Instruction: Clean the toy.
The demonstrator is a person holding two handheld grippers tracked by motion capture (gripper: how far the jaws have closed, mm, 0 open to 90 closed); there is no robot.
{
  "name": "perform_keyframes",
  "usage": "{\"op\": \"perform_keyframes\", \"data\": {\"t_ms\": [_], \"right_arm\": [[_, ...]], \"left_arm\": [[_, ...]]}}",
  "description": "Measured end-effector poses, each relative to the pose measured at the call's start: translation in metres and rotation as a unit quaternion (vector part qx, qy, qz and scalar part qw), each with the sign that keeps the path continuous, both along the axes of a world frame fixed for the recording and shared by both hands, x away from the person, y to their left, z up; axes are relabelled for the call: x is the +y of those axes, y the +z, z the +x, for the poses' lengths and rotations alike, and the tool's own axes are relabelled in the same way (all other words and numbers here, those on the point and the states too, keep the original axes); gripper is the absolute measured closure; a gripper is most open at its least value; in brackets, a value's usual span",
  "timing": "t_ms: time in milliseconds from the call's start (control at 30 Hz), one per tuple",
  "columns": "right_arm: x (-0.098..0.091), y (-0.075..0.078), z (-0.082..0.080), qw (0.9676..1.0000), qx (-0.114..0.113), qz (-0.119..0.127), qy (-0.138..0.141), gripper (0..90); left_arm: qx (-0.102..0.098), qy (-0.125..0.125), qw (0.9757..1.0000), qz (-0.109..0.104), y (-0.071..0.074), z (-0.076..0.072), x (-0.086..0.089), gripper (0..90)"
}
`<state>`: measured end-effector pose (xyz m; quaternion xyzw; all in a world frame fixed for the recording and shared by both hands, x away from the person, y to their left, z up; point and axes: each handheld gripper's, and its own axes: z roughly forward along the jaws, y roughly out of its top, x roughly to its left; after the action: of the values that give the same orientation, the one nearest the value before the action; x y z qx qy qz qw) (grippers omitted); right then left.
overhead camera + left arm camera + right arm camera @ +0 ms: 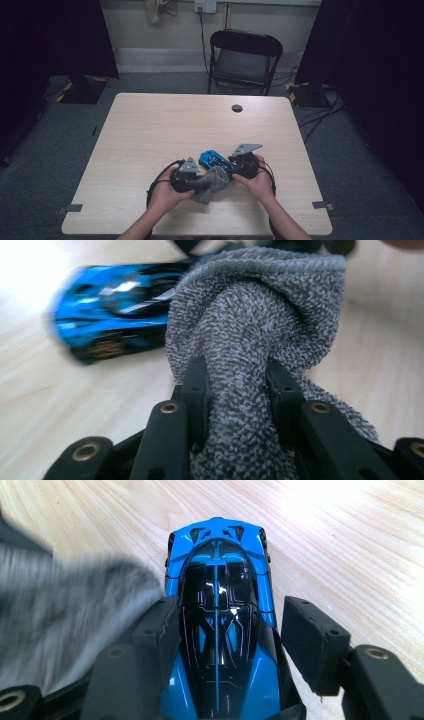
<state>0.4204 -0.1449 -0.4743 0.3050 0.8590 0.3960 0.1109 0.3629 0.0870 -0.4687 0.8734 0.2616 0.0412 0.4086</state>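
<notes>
Right gripper view is showing the blue toy car (217, 625) lying lengthwise between the right gripper's (227, 637) parted jaws, nose pointing away, while the left gripper (236, 385), clenching the grey cloth (260, 315), is bringing it in beside the car.

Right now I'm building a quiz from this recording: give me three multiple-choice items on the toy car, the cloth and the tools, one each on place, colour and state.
1. Where is the toy car?
A. on the chair
B. on the table, between the right tool's jaws
C. on the floor

2. What colour is the cloth?
A. grey
B. red
C. yellow

3. How is the left tool?
A. open, holding nothing
B. lying on the table
C. shut on the cloth

Answers: 1 B, the right gripper view shows its jaws flanking it; 2 A, speckled grey terry; 3 C, both jaws pinch the fabric.
</notes>
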Motion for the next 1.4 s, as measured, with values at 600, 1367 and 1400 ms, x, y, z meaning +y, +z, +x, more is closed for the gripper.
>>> {"op": "perform_keyframes", "data": {"t_ms": [600, 1367, 1400], "right_arm": [[-0.002, 0.001, 0.000, 1.0000, 0.004, -0.004, 0.004, 41.2], [-0.001, 0.001, 0.002, 0.9997, 0.006, -0.018, 0.014, 40.4], [-0.001, 0.001, 0.002, 0.9997, 0.006, -0.018, 0.015, 40.4]], "left_arm": [[0.018, 0.040, 0.9988, 0.022, -0.011, 0.025, -0.003, 68.0], [0.028, 0.081, 0.9961, 0.019, -0.010, 0.043, 0.020, 68.1], [0.027, 0.085, 0.9958, 0.021, -0.011, 0.044, 0.022, 68.1]]}}
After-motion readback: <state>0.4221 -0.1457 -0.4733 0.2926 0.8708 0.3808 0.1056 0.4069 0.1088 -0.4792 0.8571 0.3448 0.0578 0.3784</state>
